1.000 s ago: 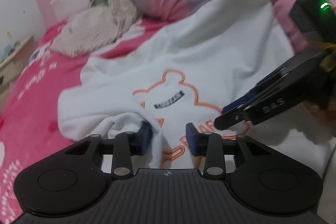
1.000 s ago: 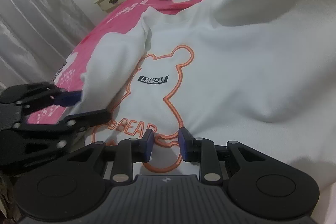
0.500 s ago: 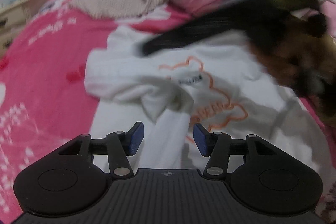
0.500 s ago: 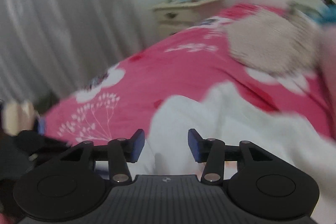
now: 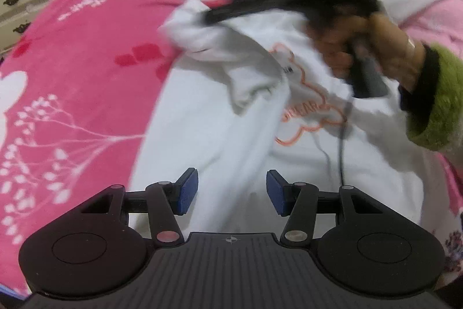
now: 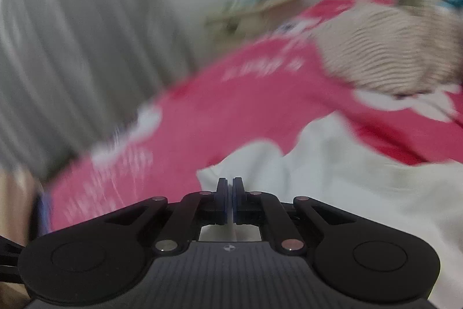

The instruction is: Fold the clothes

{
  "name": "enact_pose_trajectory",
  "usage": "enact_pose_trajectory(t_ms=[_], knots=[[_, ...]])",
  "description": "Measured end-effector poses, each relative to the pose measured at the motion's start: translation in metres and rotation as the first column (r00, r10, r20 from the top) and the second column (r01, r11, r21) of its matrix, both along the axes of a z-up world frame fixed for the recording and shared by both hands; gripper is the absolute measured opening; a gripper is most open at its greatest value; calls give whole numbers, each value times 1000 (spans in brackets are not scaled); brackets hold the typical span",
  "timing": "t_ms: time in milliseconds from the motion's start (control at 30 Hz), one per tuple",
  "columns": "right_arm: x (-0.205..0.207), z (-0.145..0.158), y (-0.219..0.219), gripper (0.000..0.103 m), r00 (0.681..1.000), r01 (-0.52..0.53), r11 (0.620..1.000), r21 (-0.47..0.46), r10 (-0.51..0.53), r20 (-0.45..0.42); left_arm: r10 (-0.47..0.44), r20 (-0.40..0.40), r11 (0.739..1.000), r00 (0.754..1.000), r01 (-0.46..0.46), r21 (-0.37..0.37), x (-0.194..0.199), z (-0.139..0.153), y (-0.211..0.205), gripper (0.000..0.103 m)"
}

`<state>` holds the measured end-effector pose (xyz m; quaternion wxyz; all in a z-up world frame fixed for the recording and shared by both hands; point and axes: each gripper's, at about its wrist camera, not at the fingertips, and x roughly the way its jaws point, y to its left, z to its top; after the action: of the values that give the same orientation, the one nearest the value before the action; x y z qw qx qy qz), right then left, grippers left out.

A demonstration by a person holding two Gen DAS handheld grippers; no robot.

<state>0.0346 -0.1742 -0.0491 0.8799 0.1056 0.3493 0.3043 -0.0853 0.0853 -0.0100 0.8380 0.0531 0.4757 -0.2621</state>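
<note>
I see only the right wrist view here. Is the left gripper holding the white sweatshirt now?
Observer: No. The left gripper is open above the white sweatshirt, with nothing between its pads.
Operator: Is the front print showing?
Observer: Yes, an orange bear print, partly covered by the sweatshirt sleeve folded over it.
Operator: What holds my right gripper?
Observer: A hand in a fuzzy green cuff grips its handle.

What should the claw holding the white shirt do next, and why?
Probably the right claw should carry its pinched edge of the white bear sweatshirt across the bear print and lay it down. Its jaws are shut on white fabric, the sleeve area lies bunched, and the left claw is open, holding nothing.
</note>
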Motion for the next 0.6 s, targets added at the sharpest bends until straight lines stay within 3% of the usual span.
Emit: enact_pose_trajectory(t_ms=[100, 167, 267, 367, 533, 567, 600], knots=[[-8, -6, -53, 3, 990, 135, 984, 115, -131, -43, 57, -9, 998, 998, -57, 4, 14, 9, 22, 53], [-12, -19, -83, 4, 973, 221, 962, 160, -206, -101, 86, -37, 995, 996, -84, 55, 26, 4, 30, 53], [-16, -46, -108, 4, 937, 318, 937, 143, -287, -201, 91, -101, 988, 991, -77, 131, 47, -11, 33, 54], [-21, -62, -121, 6, 912, 362, 925, 116, -325, -250, 61, -180, 988, 982, -34, 152, 54, -30, 36, 54], [-33, -67, -136, 9, 898, 384, 914, 133, -336, -284, -60, -132, 960, 989, 93, 264, 38, -43, 18, 53], [-36, -68, -137, 10, 899, 378, 916, 135, -329, -288, -68, -118, 952, 991, 100, 289, 36, -46, 15, 50], [-39, -70, -138, 11, 901, 371, 918, 138, -320, -293, -76, -105, 944, 992, 106, 313, 33, -49, 11, 39]])
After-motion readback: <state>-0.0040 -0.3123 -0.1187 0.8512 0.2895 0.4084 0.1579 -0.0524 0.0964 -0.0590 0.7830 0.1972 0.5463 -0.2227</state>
